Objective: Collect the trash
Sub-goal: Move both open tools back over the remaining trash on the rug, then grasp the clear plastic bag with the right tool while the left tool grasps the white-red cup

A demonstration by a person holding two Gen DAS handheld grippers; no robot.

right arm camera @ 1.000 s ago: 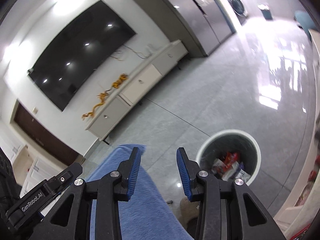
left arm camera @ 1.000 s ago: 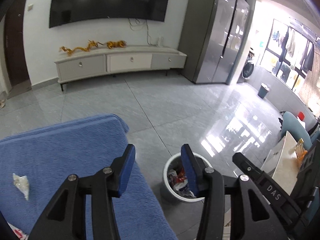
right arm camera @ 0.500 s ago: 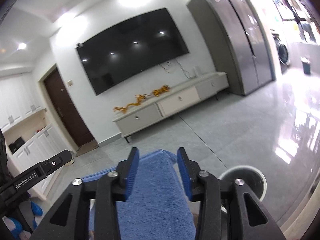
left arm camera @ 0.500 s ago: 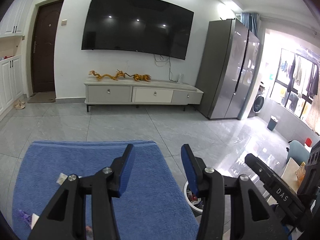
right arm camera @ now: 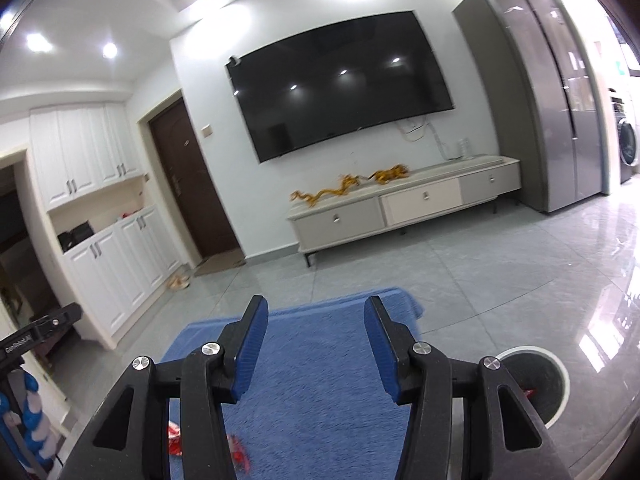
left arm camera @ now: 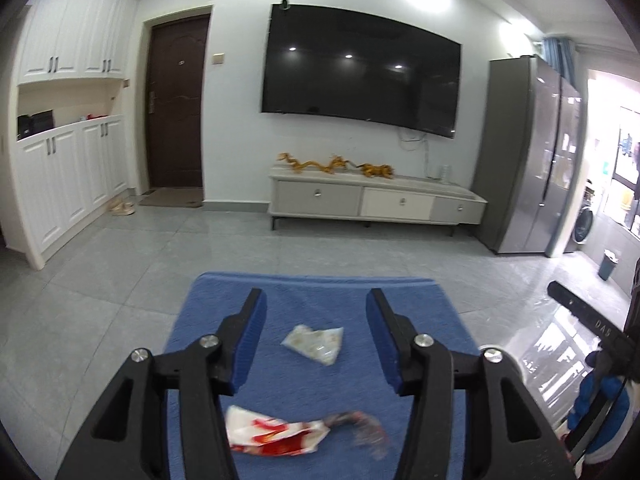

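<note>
My left gripper (left arm camera: 316,320) is open and empty above a blue-covered table (left arm camera: 312,292). A clear crumpled wrapper (left arm camera: 314,343) lies on the cloth between its fingers, a little ahead. A red-and-white wrapper (left arm camera: 276,436) and a dark twisted wrapper (left arm camera: 360,432) lie nearer, below the jaws. My right gripper (right arm camera: 314,328) is open and empty over the same blue cloth (right arm camera: 320,392). Red scraps (right arm camera: 176,440) show beside its left finger. A white round trash bin (right arm camera: 540,384) stands on the floor at the right, with red trash inside.
Grey tiled floor surrounds the table. A TV console (left arm camera: 376,204) and wall TV (left arm camera: 360,68) stand at the far wall, a grey fridge (left arm camera: 528,156) at the right, white cabinets (left arm camera: 68,184) at the left. The bin rim (left arm camera: 494,349) peeks past the left gripper's right finger.
Both grippers have swung left from over the bin and now point at the table and the far wall. The wrappers on the cloth have come into the left wrist view. Jaws stayed open.
</note>
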